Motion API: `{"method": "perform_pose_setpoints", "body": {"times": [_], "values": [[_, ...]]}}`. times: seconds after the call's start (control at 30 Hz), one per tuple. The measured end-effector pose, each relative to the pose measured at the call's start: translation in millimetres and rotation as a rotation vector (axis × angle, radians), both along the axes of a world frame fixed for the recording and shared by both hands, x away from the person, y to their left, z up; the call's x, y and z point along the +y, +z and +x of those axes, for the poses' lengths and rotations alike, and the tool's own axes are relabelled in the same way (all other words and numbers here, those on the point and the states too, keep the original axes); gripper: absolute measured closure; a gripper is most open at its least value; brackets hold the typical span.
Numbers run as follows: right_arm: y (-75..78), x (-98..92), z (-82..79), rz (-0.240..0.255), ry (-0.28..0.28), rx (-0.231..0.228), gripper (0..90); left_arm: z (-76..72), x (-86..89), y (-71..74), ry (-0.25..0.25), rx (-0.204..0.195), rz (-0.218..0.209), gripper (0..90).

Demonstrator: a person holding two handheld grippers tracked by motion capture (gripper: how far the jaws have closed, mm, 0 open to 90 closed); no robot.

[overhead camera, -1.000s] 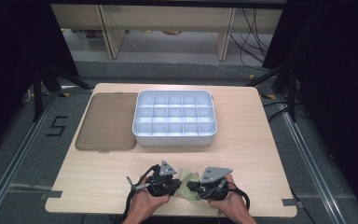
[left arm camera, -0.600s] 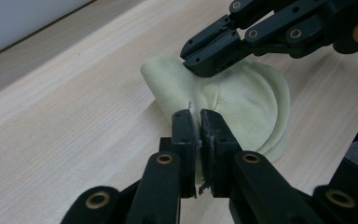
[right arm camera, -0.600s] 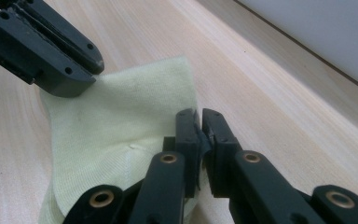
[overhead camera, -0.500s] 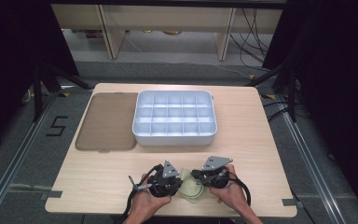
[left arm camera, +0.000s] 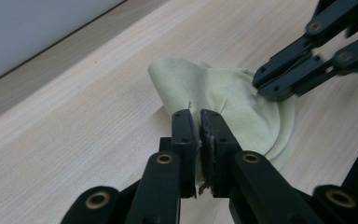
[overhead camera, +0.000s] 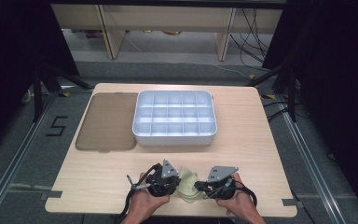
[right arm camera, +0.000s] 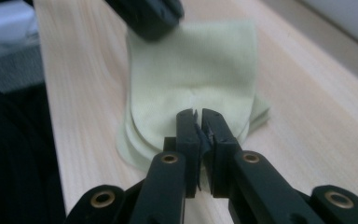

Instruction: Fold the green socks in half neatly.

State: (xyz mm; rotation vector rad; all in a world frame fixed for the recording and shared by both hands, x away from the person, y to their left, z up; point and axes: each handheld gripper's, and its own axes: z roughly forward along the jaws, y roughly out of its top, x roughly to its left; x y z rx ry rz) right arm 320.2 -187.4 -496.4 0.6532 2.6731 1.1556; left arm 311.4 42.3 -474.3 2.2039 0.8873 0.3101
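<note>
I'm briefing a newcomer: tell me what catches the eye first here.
First, the pale yellow-green cloth at the table's near edge, pinched from both sides: the left tool and the right tool are each shut on it. Behind it stands the white compartment tray, with a brown lid flat at its left.

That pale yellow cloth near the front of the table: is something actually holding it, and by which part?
Yes. Both tools pinch the cloth: the left tool is shut on one edge, the right tool on the opposite edge.
</note>
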Motion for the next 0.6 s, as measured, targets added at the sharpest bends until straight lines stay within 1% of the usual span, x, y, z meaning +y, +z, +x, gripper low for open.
{"method": "perform_pose_setpoints", "body": {"times": [0.03,0.07,0.1,0.13,0.17,0.2,0.23,0.27,0.3,0.33,0.37,0.4,0.43,0.47,0.53,0.6], "values": [[-2.5,0.6,0.9,-0.024,0.005,-0.002,86.3,-1.5,-1.4,0.3,0.005,0.003,-0.012,83.8],[-6.8,0.5,2.4,-0.018,0.006,-0.001,86.8,-2.0,-2.1,0.9,-0.002,-0.002,-0.013,83.8],[-6.9,-0.2,2.4,-0.008,0.003,0.015,86.9,-3.0,-3.3,1.9,-0.006,-0.004,-0.008,83.9],[-6.4,-1.5,2.7,-0.009,-0.010,0.019,86.9,-3.7,-5.3,2.2,-0.015,-0.008,-0.022,83.8],[-6.2,-2.4,3.3,-0.011,-0.009,0.015,86.9,-4.7,-7.0,3.2,-0.019,-0.011,-0.018,83.8],[-6.7,-3.0,3.8,-0.003,-0.008,0.024,86.7,-5.3,-8.0,4.5,-0.030,-0.015,-0.011,83.8],[-6.7,-4.1,4.3,0.004,-0.014,0.026,86.0,-5.8,-9.3,4.7,-0.030,-0.021,-0.011,83.8],[-5.9,-5.5,4.9,0.010,-0.014,0.022,85.3,-5.8,-9.8,5.2,-0.034,-0.029,-0.004,83.8],[-4.8,-7.6,5.3,0.015,-0.017,0.018,85.1,-6.6,-11.0,4.9,-0.030,-0.023,-0.012,83.8],[-2.6,-10.0,5.9,0.022,-0.020,0.016,85.2,-6.6,-10.7,5.4,-0.040,-0.026,-0.005,83.8],[-0.7,-11.9,6.7,0.037,-0.018,0.004,85.3,-6.5,-10.6,5.6,-0.042,-0.030,0.000,83.8],[2.6,-14.7,6.2,0.037,-0.032,0.010,85.4,-6.4,-10.7,5.7,-0.039,-0.028,-0.002,83.8],[4.2,-16.9,5.8,0.036,-0.035,0.003,85.5,-6.1,-11.1,5.4,-0.028,-0.026,-0.011,83.8],[4.7,-18.4,4.0,0.029,-0.039,0.000,85.5,-5.3,-10.3,6.4,-0.038,-0.031,-0.002,83.7],[2.6,-19.8,1.6,0.013,-0.020,-0.006,85.6,-4.3,-9.2,6.6,-0.038,-0.035,0.004,83.7],[-0.8,-17.8,0.6,0.000,0.000,0.001,85.8,-4.8,-9.5,6.6,-0.037,-0.035,0.000,83.7]]}}
